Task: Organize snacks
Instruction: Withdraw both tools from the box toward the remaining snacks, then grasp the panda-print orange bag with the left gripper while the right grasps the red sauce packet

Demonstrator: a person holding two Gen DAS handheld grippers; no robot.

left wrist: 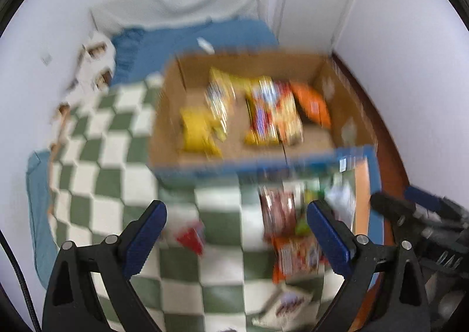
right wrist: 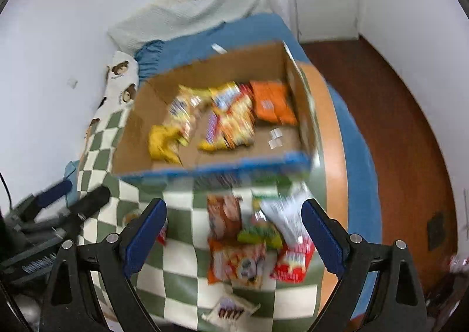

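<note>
An open cardboard box point(left wrist: 167, 115) point(right wrist: 129, 138) sits on a green-and-white checked blanket point(left wrist: 117, 173) point(right wrist: 181, 267) on a bed. Inside lie several snack packs: yellow point(left wrist: 196, 129) point(right wrist: 161, 141), orange point(left wrist: 312, 103) point(right wrist: 272, 100) and multicoloured ones point(right wrist: 234, 118). More packs lie loose on the blanket in front of the box: a brown one point(right wrist: 224, 214), an orange one point(right wrist: 237, 261), a red one point(right wrist: 293, 261), a green one point(right wrist: 259, 229) and a white one point(right wrist: 231, 310). My left gripper point(left wrist: 236, 232) and right gripper point(right wrist: 234, 232) are both open and empty above the blanket. Both views are blurred.
A blue sheet point(right wrist: 249, 30) and a white pillow point(right wrist: 187, 6) lie behind the box. A wooden floor point(right wrist: 395, 115) is on the right, white walls around. A small red pack point(left wrist: 190, 236) lies on the blanket. The right gripper shows at the right edge of the left wrist view point(left wrist: 416, 209).
</note>
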